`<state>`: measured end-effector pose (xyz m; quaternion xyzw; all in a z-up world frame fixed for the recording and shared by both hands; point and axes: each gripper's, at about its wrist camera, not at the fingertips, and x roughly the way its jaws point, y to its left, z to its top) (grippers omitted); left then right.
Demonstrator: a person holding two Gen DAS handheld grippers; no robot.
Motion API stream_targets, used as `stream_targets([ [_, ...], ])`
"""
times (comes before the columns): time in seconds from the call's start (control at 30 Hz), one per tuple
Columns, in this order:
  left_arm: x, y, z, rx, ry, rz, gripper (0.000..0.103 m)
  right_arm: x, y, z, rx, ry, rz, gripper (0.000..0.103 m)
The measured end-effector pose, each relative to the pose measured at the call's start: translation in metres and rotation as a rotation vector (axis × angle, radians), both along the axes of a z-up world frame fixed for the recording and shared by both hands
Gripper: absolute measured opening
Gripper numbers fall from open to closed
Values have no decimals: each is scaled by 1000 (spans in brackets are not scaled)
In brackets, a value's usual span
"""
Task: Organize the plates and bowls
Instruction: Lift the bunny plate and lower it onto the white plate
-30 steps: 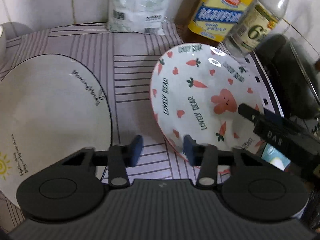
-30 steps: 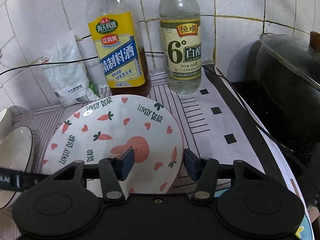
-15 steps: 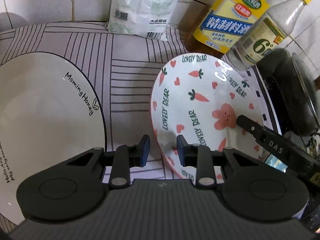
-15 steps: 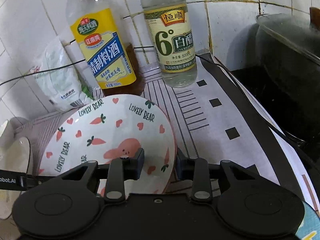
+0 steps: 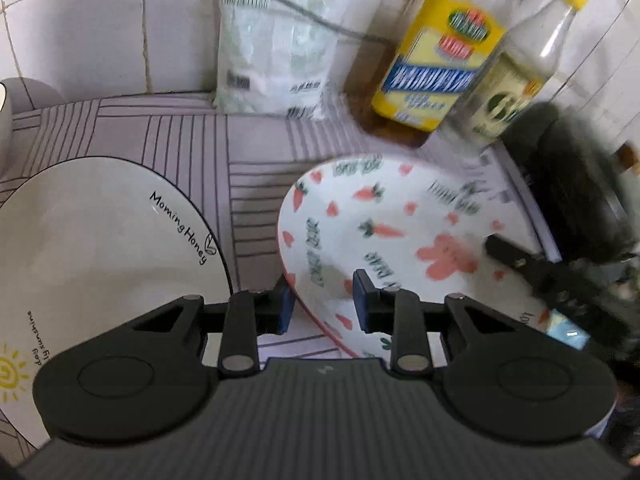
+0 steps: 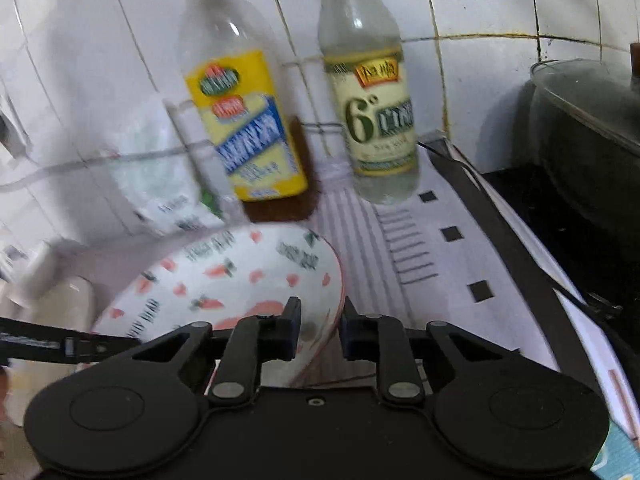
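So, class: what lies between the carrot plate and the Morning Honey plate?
Only bare striped mat separates the carrot plate from the Morning Honey plate, as the left wrist view shows.

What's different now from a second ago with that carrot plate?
Both grippers closed on the carrot plate: left gripper on its near rim, right gripper on its opposite rim, tilting it up. The white plate and bottles stayed put.
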<state>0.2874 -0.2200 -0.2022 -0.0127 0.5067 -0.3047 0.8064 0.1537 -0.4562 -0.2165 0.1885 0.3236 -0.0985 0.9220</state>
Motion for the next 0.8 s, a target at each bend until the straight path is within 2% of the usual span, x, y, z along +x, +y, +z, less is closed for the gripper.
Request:
stream_targets([
  [0.13,-11,11,14,14,-47,-18,28,-5,9,7,-26,1,29,23],
  [0.3,-22,29,29,28,-52,-27,28,-16,24,15,-12,-23,47,23],
  [0.4,-34,39,37,68,-96,-48,28,-24,36,23,-16,-39,61,23],
  [0.8,-61,103,70,63,-84,69,28,-38,85,57,-43,-89,200,23],
])
